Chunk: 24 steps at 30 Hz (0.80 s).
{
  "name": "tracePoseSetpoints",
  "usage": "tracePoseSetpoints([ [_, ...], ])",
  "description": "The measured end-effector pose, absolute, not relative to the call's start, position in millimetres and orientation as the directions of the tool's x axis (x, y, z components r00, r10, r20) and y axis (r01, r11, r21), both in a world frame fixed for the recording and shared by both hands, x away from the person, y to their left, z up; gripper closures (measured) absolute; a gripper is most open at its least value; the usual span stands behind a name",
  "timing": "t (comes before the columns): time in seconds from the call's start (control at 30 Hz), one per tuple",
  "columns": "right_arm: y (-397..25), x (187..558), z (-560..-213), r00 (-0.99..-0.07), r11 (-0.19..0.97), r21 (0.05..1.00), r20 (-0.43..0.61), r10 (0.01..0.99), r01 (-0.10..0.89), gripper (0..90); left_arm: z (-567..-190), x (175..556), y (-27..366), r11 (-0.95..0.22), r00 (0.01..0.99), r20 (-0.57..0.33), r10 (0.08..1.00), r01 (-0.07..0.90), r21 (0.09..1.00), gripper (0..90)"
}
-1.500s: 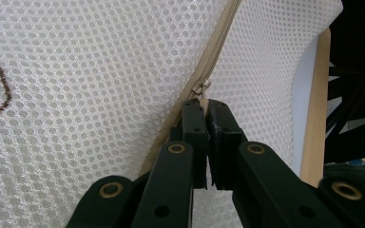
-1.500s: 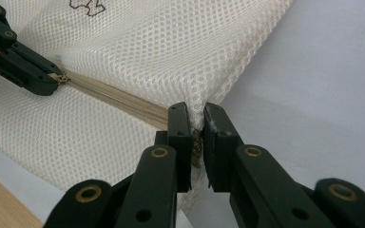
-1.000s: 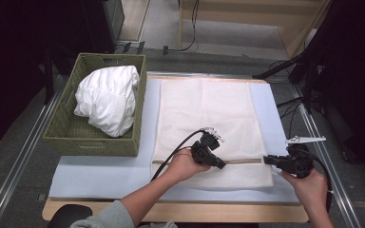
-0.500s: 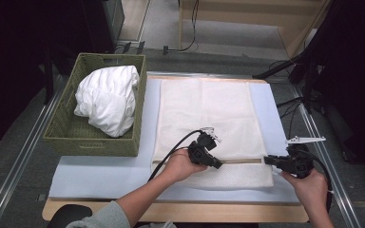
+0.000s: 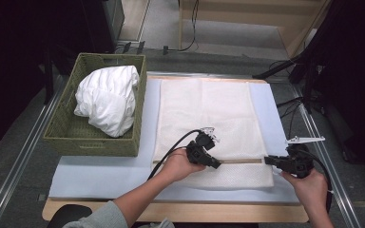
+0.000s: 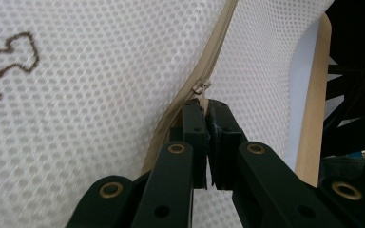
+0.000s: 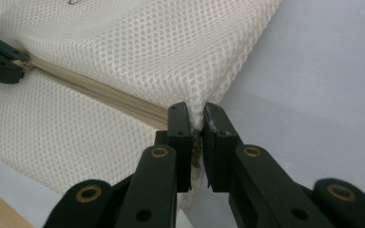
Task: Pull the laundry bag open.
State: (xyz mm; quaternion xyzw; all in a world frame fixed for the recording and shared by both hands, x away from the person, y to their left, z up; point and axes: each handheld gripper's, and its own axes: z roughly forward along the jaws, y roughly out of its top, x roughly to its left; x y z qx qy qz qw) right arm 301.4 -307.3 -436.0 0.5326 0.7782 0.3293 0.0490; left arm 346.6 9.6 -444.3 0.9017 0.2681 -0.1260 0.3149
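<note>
My left tool (image 6: 208,107) pinches the zip pull (image 6: 201,88) to slide it, while my right tool (image 7: 196,118) clamps the bag's (image 5: 204,109) edge to brace it.

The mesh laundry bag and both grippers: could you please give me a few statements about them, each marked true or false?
1. The left gripper is shut on the zipper pull. True.
2. The right gripper grips the mesh bag at its edge, by the zipper's end. True.
3. The white cloth lies on the mesh bag. False: it sits in the green basket.
4. The basket is to the right of the bag. False: in the high view it stands to the bag's left.
</note>
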Motion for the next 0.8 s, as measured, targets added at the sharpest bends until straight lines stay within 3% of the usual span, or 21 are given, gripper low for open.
tracePoseSetpoints([
  [0.3, -308, 303, -437, -0.436, 0.222, 0.563, 0.279, 0.856, 0.796, 84.1, -447, 341, 42, -0.644, 0.815, -0.398, 0.421, 0.577, 0.502, 88.3],
  [0.8, -307, 301, -437, -0.433, 0.218, 0.566, 0.278, 0.857, 0.795, 84.1, -440, 340, 47, -0.629, 0.817, -0.405, 0.409, 0.575, 0.524, 88.2],
])
